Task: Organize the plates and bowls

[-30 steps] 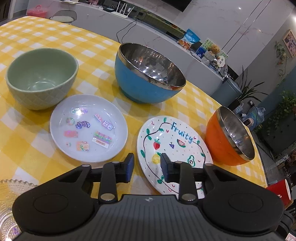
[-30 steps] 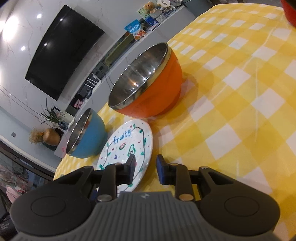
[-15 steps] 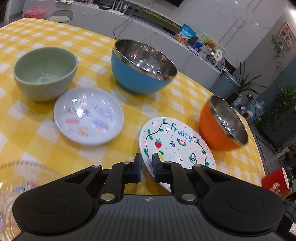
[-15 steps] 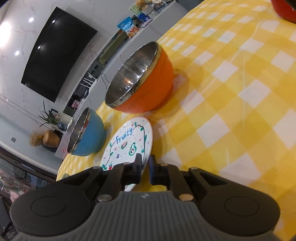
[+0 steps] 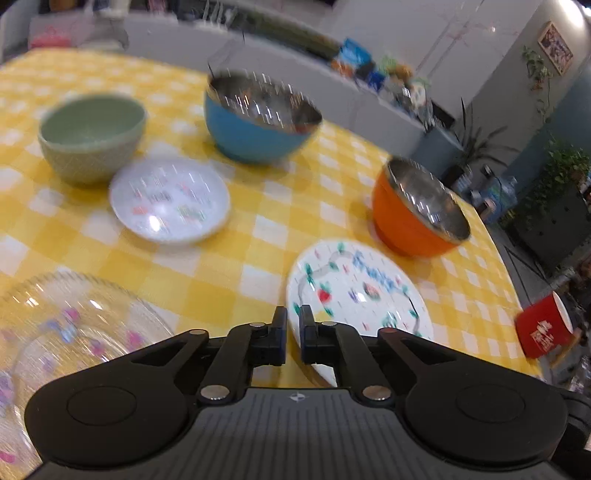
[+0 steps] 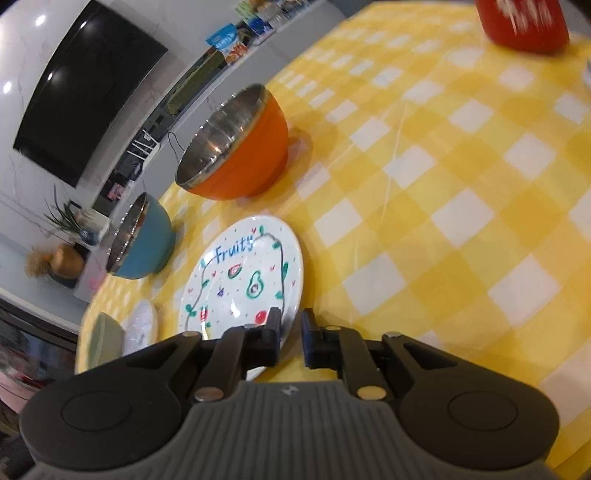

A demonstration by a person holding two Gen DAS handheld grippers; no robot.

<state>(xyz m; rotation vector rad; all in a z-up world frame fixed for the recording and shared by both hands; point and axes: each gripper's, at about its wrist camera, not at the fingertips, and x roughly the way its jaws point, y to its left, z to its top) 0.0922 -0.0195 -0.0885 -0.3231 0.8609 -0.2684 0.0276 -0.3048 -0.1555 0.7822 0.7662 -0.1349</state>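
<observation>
The white "Fruity" plate (image 5: 360,291) lies on the yellow checked tablecloth, just ahead of my left gripper (image 5: 291,326), whose jaws stand nearly closed on nothing. Beyond are an orange bowl (image 5: 413,218), a blue bowl (image 5: 255,122), a green bowl (image 5: 88,136), a white sticker plate (image 5: 170,201) and a clear glass plate (image 5: 74,325) at near left. In the right wrist view the Fruity plate (image 6: 243,277) lies ahead-left of my right gripper (image 6: 291,330), jaws slightly apart and empty, with the orange bowl (image 6: 236,147) and blue bowl (image 6: 142,240) behind.
A red cup (image 5: 543,330) stands near the table's right edge; it also shows in the right wrist view (image 6: 524,22) at the far side. The table edge runs close behind the bowls, with a counter and plants beyond.
Both grippers have pulled back and up from the Fruity plate. The left jaws closed from open to nearly shut. The right jaws closed, then parted slightly. The left view is motion-blurred.
</observation>
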